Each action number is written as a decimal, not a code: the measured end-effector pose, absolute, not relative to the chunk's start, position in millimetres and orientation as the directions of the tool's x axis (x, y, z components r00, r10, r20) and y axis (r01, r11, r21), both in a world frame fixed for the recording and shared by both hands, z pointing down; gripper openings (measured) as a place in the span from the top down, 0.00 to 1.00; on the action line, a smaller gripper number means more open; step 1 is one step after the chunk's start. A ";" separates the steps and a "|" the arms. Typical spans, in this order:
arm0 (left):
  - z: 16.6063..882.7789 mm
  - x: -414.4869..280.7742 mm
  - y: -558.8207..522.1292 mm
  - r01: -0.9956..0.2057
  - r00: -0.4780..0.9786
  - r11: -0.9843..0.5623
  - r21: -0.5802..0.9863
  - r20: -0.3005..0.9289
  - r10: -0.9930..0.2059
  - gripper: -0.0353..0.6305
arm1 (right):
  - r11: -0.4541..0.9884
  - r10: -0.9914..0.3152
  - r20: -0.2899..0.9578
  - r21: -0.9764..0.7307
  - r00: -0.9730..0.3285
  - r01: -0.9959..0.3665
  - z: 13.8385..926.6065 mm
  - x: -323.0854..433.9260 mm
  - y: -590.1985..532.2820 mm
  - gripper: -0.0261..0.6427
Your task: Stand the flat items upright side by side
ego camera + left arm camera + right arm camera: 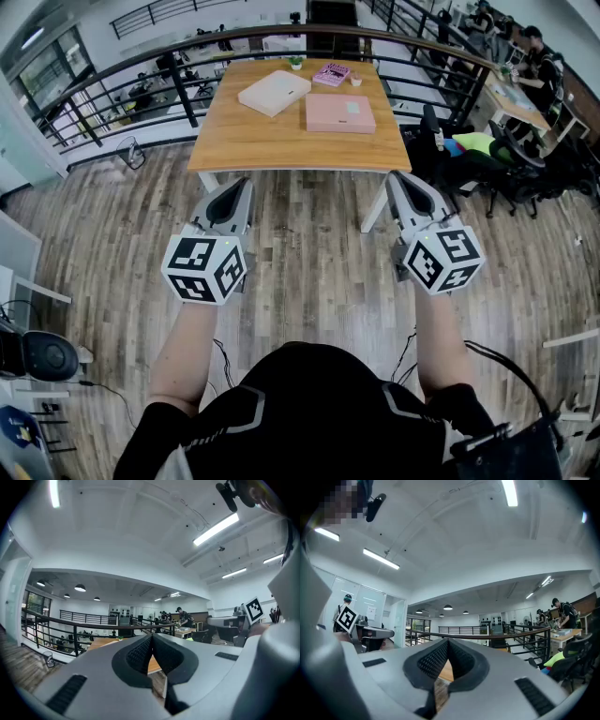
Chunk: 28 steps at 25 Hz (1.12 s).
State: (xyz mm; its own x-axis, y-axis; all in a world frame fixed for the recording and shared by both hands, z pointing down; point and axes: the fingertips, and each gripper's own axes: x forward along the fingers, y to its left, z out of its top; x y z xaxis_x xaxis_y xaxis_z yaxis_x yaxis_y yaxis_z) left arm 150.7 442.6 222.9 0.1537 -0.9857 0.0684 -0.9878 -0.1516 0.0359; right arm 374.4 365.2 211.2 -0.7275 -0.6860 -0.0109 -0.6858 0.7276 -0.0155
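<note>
With nothing lifted, the approach is judged to be the step in hand: short of the wooden table (281, 141), the left gripper (236, 190) and the right gripper (401, 187) are held level, each with jaws pressed together on nothing. The table must next be neared and the jaws spread for a thin edge. On the table, from left to right, a cream flat box (274, 92) with a smooth matte lid is laid skewed, a small patterned pink box (331, 74) is set by the far edge, and a pale pink flat box (338, 112) is laid near the right edge; all look thin, stiff and square-cornered.
</note>
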 end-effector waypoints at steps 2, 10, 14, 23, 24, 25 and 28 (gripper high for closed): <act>222.5 150.1 443.3 -0.990 0.141 -0.142 0.002 0.076 -0.987 0.90 | 0.730 -0.684 -0.018 -0.015 -0.730 -0.683 210.1 374.4 367.1 0.95; 227.5 155.2 446.8 -0.993 0.114 -0.117 -0.022 0.086 -0.990 0.90 | 0.726 -0.688 -0.018 -0.014 -0.725 -0.688 209.8 381.4 370.2 0.95; 225.4 153.7 452.2 -0.994 0.100 -0.103 -0.030 0.074 -0.992 0.90 | 0.730 -0.683 -0.031 -0.005 -0.730 -0.683 206.6 383.0 375.9 0.95; 227.2 159.0 459.2 -0.997 0.065 -0.067 -0.027 0.061 -0.996 0.90 | 0.733 -0.680 -0.037 -0.010 -0.732 -0.680 206.9 390.2 379.0 0.94; 226.8 159.0 460.1 -0.998 0.063 -0.065 -0.023 0.059 -0.996 0.90 | 0.732 -0.681 -0.038 -0.012 -0.732 -0.681 206.5 391.0 379.5 0.94; 226.5 159.1 460.9 -0.998 0.063 -0.065 -0.021 0.060 -0.996 0.90 | 0.733 -0.680 -0.038 -0.012 -0.732 -0.680 206.3 391.3 380.1 0.94; 227.9 159.8 463.4 -0.997 0.065 -0.068 -0.032 0.071 -0.995 0.90 | 0.736 -0.676 -0.036 -0.004 -0.736 -0.676 207.2 390.8 381.2 0.94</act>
State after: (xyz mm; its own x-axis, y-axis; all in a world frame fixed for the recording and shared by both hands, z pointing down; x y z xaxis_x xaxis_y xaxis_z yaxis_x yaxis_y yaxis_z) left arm 159.8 463.4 227.9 0.0653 -0.9953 0.0713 -0.9972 -0.0677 -0.0322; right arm 390.8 381.2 207.2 -0.7359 -0.6761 -0.0359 -0.6765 0.7365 -0.0043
